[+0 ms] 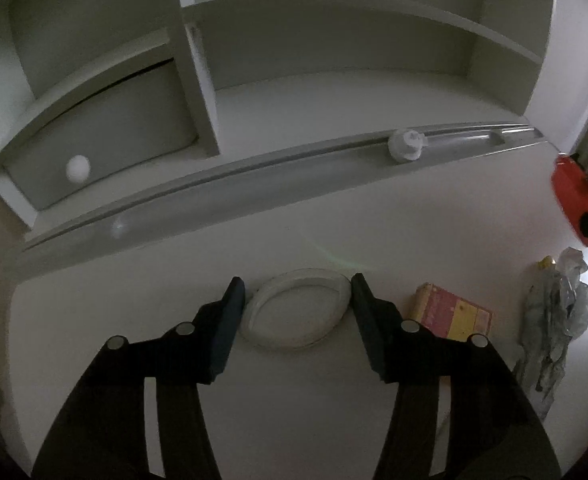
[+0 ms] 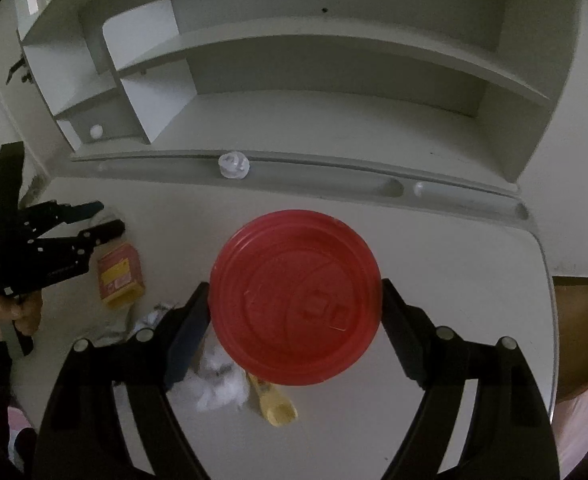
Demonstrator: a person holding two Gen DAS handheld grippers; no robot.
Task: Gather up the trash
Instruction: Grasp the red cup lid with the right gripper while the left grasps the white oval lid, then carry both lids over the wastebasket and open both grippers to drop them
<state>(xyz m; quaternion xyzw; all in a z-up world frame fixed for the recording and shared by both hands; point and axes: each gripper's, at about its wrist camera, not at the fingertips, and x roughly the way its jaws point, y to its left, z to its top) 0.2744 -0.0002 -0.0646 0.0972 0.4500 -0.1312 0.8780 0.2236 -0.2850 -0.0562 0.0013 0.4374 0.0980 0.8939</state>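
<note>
A clear round plastic lid (image 1: pixel 298 314) lies flat on the white desk (image 1: pixel 294 400). My left gripper (image 1: pixel 297 280) is shut on it, one pad against each side of its rim. The right wrist view shows this gripper (image 2: pixel 109 215) at the far left, held by a hand (image 2: pixel 13 316). My right gripper (image 2: pixel 294 284) is shut on a red round plastic container (image 2: pixel 294 296), held above the desk with its flat face to the camera. That container (image 1: pixel 574 200) also shows at the right edge of the left wrist view.
A pink and yellow box (image 1: pixel 454 316) (image 2: pixel 119 276) lies beside the lid. Crumpled clear wrapping (image 1: pixel 554 320), white crumpled paper (image 2: pixel 217 384) and a yellow piece (image 2: pixel 273 404) lie nearby. A white cap (image 1: pixel 405 145) sits in the desk's back groove, below shelves holding a white ball (image 1: pixel 78 168).
</note>
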